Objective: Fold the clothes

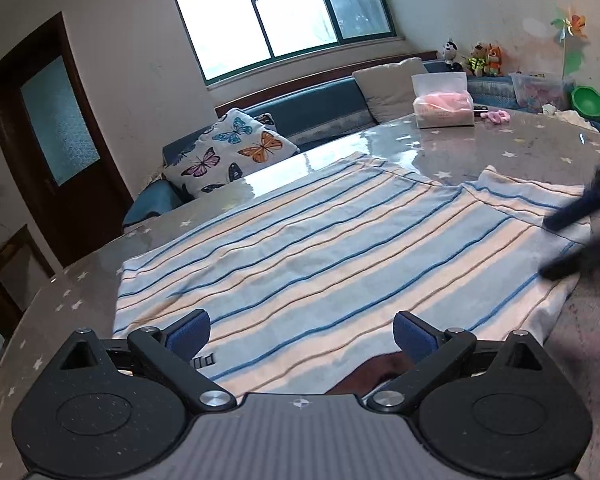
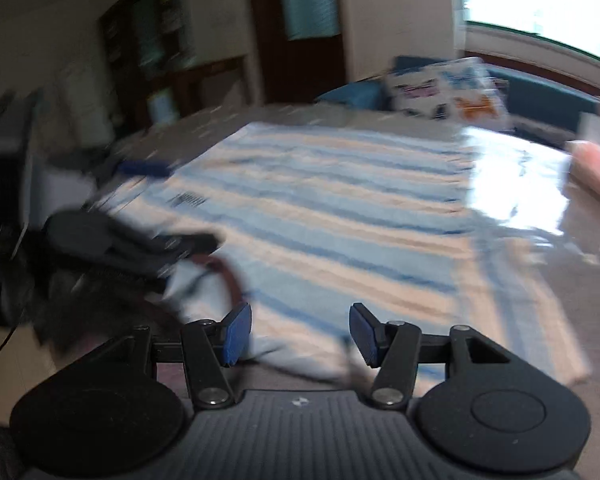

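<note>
A blue, white and peach striped shirt (image 1: 320,248) lies spread flat on the grey star-patterned table (image 1: 500,148). My left gripper (image 1: 302,334) stands open over the shirt's near edge, just above the brown-lined collar (image 1: 380,372), with nothing between its pads. My right gripper (image 1: 564,242) shows blurred at the right, over the shirt's sleeve. In the blurred right wrist view the right gripper (image 2: 300,334) is open above the striped shirt (image 2: 340,208) and holds nothing. The left gripper (image 2: 168,204) hovers at the left by the collar (image 2: 224,276).
A clear box with pink contents (image 1: 444,104) and a small pink item (image 1: 496,116) sit at the table's far side. Behind the table runs a blue sofa with a butterfly cushion (image 1: 228,148). Toys and a green bowl (image 1: 588,100) stand at the far right.
</note>
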A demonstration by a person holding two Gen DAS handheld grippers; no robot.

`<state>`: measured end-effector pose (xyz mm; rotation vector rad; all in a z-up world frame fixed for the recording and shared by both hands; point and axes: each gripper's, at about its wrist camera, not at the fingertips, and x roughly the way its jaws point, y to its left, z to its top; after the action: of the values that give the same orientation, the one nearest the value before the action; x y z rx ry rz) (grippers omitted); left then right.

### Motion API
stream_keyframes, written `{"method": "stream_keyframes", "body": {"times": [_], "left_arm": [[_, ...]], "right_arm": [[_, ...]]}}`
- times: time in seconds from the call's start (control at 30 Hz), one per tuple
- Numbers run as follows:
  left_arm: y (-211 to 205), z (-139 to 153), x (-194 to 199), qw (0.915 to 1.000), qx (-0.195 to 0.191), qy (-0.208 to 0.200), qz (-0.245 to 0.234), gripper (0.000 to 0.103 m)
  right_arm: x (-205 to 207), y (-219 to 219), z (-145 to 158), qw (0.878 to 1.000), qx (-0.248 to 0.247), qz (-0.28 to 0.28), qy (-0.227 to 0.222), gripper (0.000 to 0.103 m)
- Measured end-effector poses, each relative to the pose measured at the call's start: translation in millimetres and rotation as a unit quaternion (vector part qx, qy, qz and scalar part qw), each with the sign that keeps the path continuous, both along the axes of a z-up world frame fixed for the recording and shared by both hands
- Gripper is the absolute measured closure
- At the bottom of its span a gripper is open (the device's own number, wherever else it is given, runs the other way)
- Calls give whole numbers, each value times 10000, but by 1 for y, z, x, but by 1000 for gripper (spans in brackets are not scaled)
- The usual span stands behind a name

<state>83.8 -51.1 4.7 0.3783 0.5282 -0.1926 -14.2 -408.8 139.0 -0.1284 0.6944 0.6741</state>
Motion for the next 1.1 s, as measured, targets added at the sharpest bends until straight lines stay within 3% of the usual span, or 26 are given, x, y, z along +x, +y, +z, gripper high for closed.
{"method": "stream_keyframes", "body": {"times": [0.1, 0.27, 0.43, 0.57, 0.63, 0.73, 0.93, 1.1], "left_arm": [[-10, -1, 2, 9999, -43, 59, -96, 3], [-30, -1, 4, 9995, -65, 105, -295, 0], [-49, -2, 8, 9989, -85, 154, -431, 0], [-62, -3, 13, 9985, -77, 217, -498, 0], [-70, -6, 16, 9981, -36, 265, -549, 0], [-82, -9, 18, 9975, 28, 305, -643, 0], [-97, -18, 20, 9960, 85, 391, -802, 0], [-95, -17, 17, 9964, 68, 355, -761, 0]], "right_arm": [[15, -32, 0, 9967, -101, -799, -34, 48], [35, -72, -10, 9815, -437, -1864, -72, 48], [45, -88, -20, 9723, -449, -2295, 66, 52], [47, -92, -26, 9701, -359, -2393, 198, 63], [46, -93, -27, 9693, -343, -2426, 185, 82], [46, -95, -26, 9698, -214, -2417, 231, 92], [37, -94, -3, 9754, 199, -2194, 106, 94], [26, -72, 28, 9872, 598, -1473, -142, 94]]}}
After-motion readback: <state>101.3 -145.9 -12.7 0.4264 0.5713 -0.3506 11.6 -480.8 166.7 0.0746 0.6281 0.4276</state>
